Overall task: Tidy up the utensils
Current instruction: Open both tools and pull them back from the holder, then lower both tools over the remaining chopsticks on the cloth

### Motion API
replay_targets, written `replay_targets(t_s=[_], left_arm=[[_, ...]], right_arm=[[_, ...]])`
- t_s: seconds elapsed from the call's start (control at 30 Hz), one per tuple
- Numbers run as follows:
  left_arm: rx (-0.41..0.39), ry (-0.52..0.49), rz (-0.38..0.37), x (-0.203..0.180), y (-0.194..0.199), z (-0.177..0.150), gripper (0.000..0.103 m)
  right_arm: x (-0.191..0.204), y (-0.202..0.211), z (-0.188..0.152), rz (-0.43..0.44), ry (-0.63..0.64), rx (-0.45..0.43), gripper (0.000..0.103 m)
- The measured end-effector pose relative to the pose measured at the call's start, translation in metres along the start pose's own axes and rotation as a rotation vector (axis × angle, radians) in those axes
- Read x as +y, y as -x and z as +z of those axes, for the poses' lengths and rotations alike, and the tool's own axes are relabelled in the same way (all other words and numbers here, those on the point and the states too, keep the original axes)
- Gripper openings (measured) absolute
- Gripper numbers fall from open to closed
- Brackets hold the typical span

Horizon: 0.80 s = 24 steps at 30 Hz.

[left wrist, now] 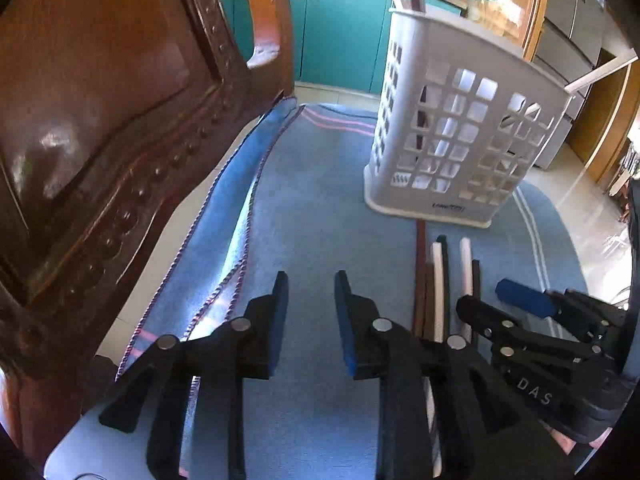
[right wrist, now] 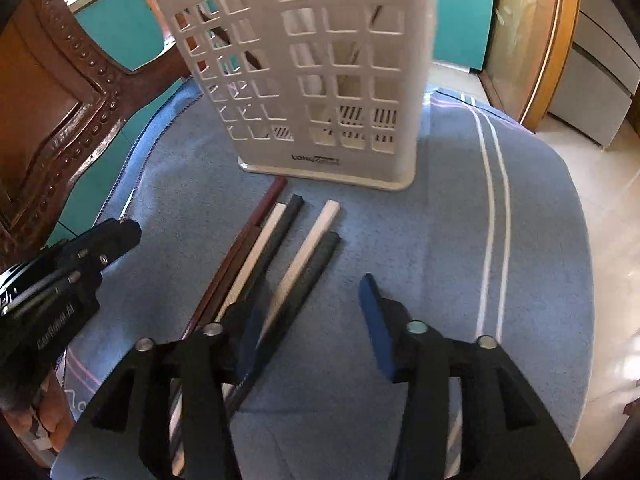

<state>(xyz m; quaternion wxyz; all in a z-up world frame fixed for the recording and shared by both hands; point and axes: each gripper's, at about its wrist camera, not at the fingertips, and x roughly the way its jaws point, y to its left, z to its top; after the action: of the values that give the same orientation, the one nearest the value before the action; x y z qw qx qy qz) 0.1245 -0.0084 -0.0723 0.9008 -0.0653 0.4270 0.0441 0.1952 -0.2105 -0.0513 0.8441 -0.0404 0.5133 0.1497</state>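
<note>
Several chopsticks, brown (right wrist: 240,248), white (right wrist: 304,252) and black (right wrist: 316,268), lie side by side on a blue cloth (right wrist: 400,220) in front of a white slotted utensil holder (right wrist: 320,80). The holder (left wrist: 460,128) has a few sticks standing in it. My right gripper (right wrist: 312,320) is open and empty, just above the near ends of the chopsticks. My left gripper (left wrist: 311,312) is open and empty over bare cloth, left of the chopsticks (left wrist: 440,280). The right gripper also shows in the left wrist view (left wrist: 500,300).
A carved brown wooden chair back (left wrist: 100,140) stands close at the left. The blue cloth covers a round table whose edge (right wrist: 576,240) curves at the right. Teal cabinets (left wrist: 340,32) and tiled floor lie beyond.
</note>
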Motion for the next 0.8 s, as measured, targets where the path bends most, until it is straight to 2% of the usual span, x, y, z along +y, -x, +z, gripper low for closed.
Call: replay_targets(t_s=[0.07,0.1,0.13,0.17,0.2,0.33,0.4,0.57,0.67,0.8], left_arm=[[0.014,-0.004,0.003,0.0,-0.002,0.0,0.025],[0.017,-0.006,0.006,0.0,-0.003,0.0,0.025],[0.018,-0.008,0.007,-0.001,-0.005,0.001,0.025],[0.02,-0.013,0.006,-0.001,-0.005,0.001,0.025],[0.021,-0.019,0.004,-0.002,-0.006,0.0,0.025],[0.024,-0.04,-0.003,-0.01,-0.005,0.005,0.025],[0.024,-0.047,-0.015,-0.013,-0.005,0.006,0.025],[0.034,-0.068,-0.073,-0.024,-0.005,0.004,0.03],[0.063,-0.083,-0.136,-0.033,-0.01,0.003,0.032],[0.076,-0.122,-0.136,-0.043,-0.014,-0.002,0.032]], right_arm=[[0.009,-0.005,0.003,-0.038,0.03,-0.01,0.051],[0.013,-0.006,0.003,-0.049,0.038,-0.014,0.047],[0.016,-0.007,0.003,-0.053,0.046,-0.018,0.041],[0.016,-0.009,0.003,-0.056,0.051,-0.018,0.029],[0.016,-0.009,0.004,-0.044,0.051,-0.012,0.023],[0.002,-0.007,0.006,0.01,-0.009,-0.001,0.017],[-0.003,-0.001,0.006,0.001,-0.026,-0.013,0.001],[-0.024,-0.003,0.009,-0.056,-0.082,-0.008,0.001],[-0.036,-0.004,0.006,-0.034,-0.118,0.009,0.001],[-0.037,-0.003,0.007,-0.027,-0.133,0.001,0.008]])
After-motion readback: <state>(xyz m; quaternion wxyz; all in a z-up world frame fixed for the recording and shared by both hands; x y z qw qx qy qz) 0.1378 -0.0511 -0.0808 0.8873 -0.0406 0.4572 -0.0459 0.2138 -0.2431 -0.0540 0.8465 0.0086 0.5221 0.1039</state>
